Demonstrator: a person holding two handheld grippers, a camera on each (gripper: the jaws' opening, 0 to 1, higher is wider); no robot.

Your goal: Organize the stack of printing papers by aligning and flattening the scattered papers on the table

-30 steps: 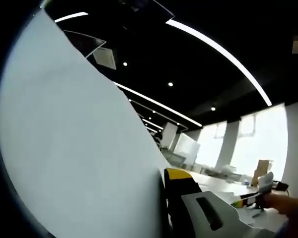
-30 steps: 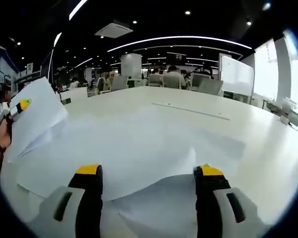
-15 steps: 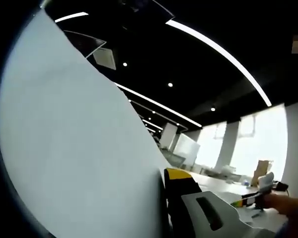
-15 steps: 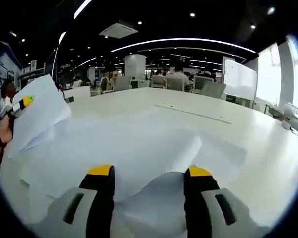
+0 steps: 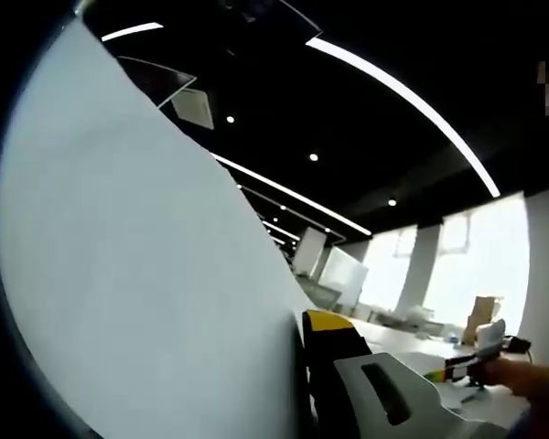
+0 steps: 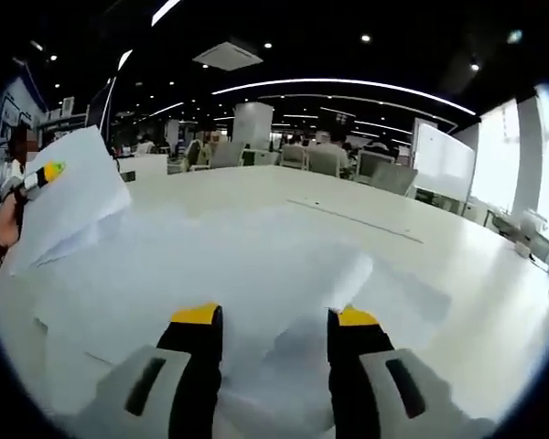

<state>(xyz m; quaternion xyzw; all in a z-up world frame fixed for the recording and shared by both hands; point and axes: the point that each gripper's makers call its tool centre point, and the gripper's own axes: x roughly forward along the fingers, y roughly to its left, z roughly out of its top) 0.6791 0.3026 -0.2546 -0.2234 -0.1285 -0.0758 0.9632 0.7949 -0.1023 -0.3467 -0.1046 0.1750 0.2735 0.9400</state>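
Note:
In the left gripper view a large white sheet [image 5: 137,274] stands upright and hides one jaw. My left gripper [image 5: 302,322] is shut on its lower edge, and one yellow-tipped jaw shows beside it. In the right gripper view the left gripper [image 6: 38,178] holds those raised sheets [image 6: 69,206] at the far left, in a person's hand [image 6: 5,224]. Loose white papers [image 6: 229,265] lie overlapping on the white table [image 6: 457,265]. My right gripper [image 6: 274,315] is low over them, open, its jaws standing to either side of a bulging fold of paper [image 6: 279,366].
The table runs far back to chairs and seated people [image 6: 325,155]. A whiteboard [image 6: 435,155] stands at the right, with bright windows behind it. In the left gripper view the right gripper [image 5: 480,346] and a hand [image 5: 522,375] show low at the right.
The right gripper's jaws have drawn closer together around the paper fold, which has risen between them. The left gripper and its sheet have stayed still.

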